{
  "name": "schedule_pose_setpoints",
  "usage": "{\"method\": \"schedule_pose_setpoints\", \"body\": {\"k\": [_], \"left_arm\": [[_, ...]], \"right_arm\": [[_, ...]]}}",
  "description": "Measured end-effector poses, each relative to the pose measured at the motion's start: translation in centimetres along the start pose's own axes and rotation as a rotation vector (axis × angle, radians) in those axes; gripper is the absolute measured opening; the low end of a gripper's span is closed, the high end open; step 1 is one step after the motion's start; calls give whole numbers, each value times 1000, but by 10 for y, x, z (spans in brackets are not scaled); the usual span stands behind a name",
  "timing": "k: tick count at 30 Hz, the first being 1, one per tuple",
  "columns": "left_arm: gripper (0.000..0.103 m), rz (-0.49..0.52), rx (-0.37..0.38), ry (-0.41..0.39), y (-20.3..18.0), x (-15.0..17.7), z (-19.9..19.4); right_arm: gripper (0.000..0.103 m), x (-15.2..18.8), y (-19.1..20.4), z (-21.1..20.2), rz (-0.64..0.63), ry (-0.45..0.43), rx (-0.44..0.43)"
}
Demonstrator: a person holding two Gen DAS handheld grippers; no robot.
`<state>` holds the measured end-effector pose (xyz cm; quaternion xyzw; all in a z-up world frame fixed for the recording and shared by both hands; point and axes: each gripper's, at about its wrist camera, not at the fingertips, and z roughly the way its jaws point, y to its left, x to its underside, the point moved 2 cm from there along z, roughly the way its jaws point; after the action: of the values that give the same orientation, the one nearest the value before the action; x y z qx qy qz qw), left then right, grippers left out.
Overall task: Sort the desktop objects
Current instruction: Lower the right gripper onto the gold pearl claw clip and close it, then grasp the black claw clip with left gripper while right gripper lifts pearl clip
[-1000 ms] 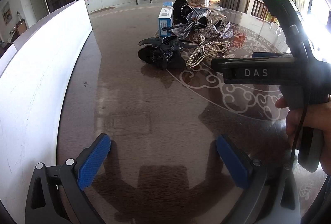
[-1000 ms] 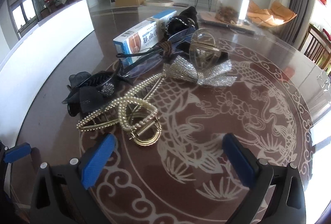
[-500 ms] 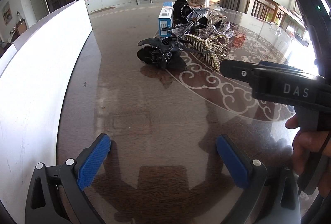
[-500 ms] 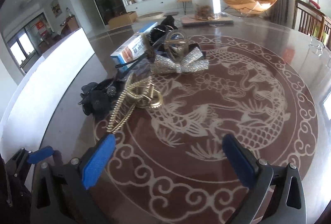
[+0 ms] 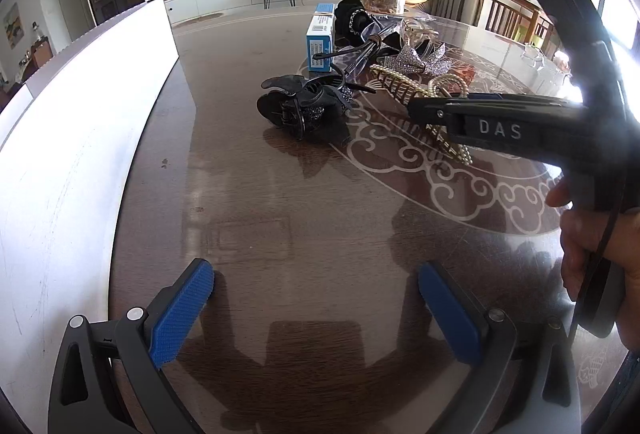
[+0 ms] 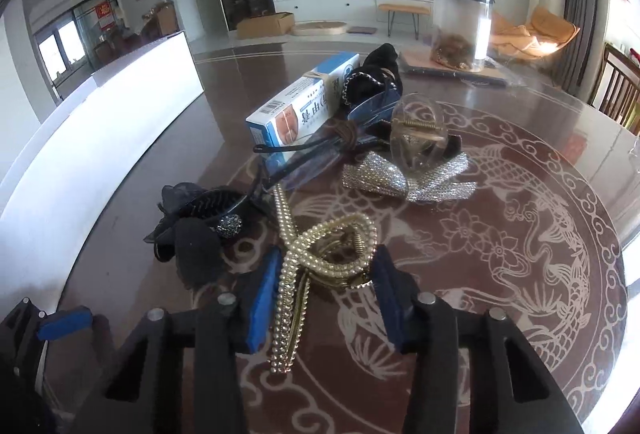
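Note:
My right gripper (image 6: pixel 324 294) is shut on a gold pearl hair claw (image 6: pixel 316 258), its blue pads (image 6: pixel 264 298) pressed on both sides; the claw also shows in the left wrist view (image 5: pixel 404 89), under the right gripper's black body (image 5: pixel 500 125). A black hair claw (image 6: pixel 196 226) lies just left of it and shows in the left wrist view (image 5: pixel 304 105). Behind lie a silver glitter bow (image 6: pixel 404 177), a clear claw clip (image 6: pixel 420 133), a dark hairband (image 6: pixel 320 149) and a blue-white box (image 6: pixel 300 109). My left gripper (image 5: pixel 316 310) is open and empty over bare table.
A long white bin wall (image 5: pixel 80 105) runs along the table's left edge. A clear jar (image 6: pixel 460 25) stands at the back. The round brown table (image 6: pixel 520 234) has a dragon pattern. Chairs (image 6: pixel 616 93) stand at the right.
My right gripper moved forward and down over the gold pearl claw and closed on it. The left gripper has stayed put and open.

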<state>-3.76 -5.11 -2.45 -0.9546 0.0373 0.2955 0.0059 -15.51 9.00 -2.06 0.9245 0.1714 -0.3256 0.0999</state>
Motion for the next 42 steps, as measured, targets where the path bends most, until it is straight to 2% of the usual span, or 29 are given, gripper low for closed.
{"method": "schedule_pose_setpoints", "body": {"k": [6,9,13,17,20,25,27,28,29,31,34,39,42], "left_arm": [[103,-2,6,8,0,-6,4],[103,18,17,9,-1,-23,16],[103,20,18,12,6,-56,39],[103,-26,-13,9,14,-87,61],[103,-58,-36,8,13,-107,75],[103,21,18,14,-4,-124,87],[90,51,37,-16,-10,-121,81],[68,66,46,-40,-11,-120,76],[54,69,47,-54,-12,-117,73],[43,60,51,-66,-12,-110,67],[43,48,49,-67,-12,-92,54],[43,35,37,-70,-11,-43,20],[43,28,40,-71,-10,-20,5]], "right_arm": [[45,57,-26,-47,-49,5,94],[46,72,-36,-60,-14,0,100],[54,76,-45,-61,44,12,91],[56,74,-41,-59,23,19,118],[67,74,-47,-59,52,24,125],[68,74,-49,-59,59,20,110],[68,73,-46,-57,45,26,127],[69,73,-46,-57,43,26,129],[69,73,-46,-57,45,26,125],[69,73,-47,-57,47,26,123],[69,73,-47,-58,47,26,122],[70,73,-48,-58,54,23,109],[77,72,-47,-57,49,25,86]]}}
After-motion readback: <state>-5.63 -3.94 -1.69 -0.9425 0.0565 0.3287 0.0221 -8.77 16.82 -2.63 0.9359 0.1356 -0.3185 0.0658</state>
